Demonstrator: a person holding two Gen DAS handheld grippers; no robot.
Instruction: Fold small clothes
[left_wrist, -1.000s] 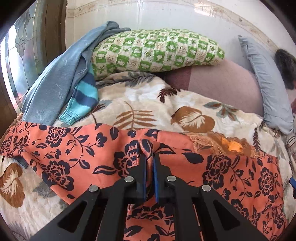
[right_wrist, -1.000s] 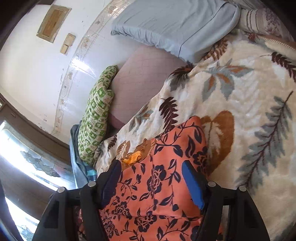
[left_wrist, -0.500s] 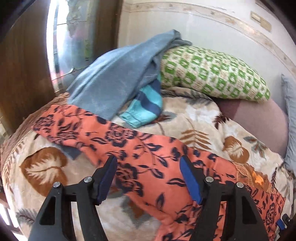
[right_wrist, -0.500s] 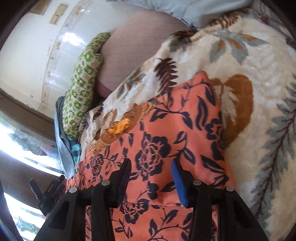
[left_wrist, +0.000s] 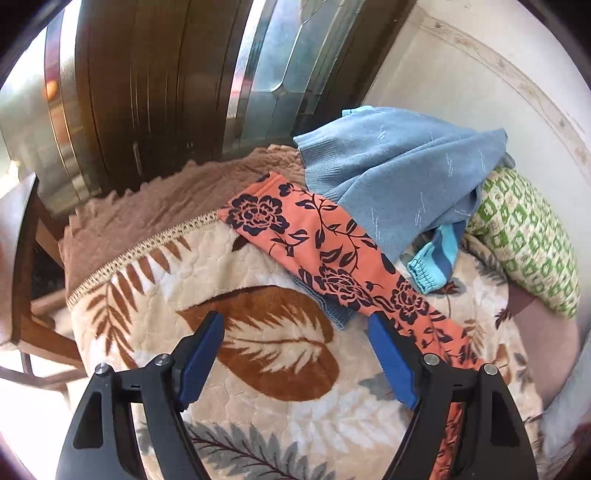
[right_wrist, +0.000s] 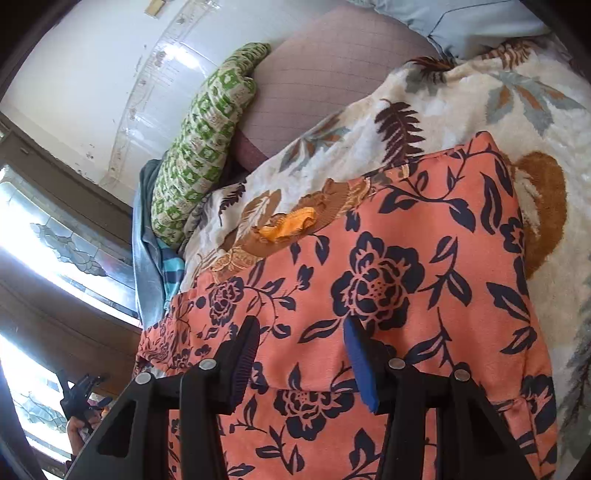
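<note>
On blanket (left_wrist: 258, 354) | left tool (left_wrist: 295, 332) opening, empty | garment (left_wrist: 325, 254) edge beside

An orange garment (left_wrist: 325, 254) is showing navy flowers; the blanket (left_wrist: 258, 347) is wearing brown leaves on cream; the pillow (left_wrist: 524, 236) is showing green checks.

The left tool (left_wrist: 295, 354) let go of the orange floral garment (left_wrist: 325, 254), jaws opening

- Left tool (left_wrist: 295, 338): black angular frame with triangular cut-outs, two blue ribbed pads (left_wrist: 201, 360), round silver screws on each arm.
- Right tool (right_wrist: 301, 347): same black frame, blue ribbed pads (right_wrist: 358, 363), silver screw heads in pairs.
</note>
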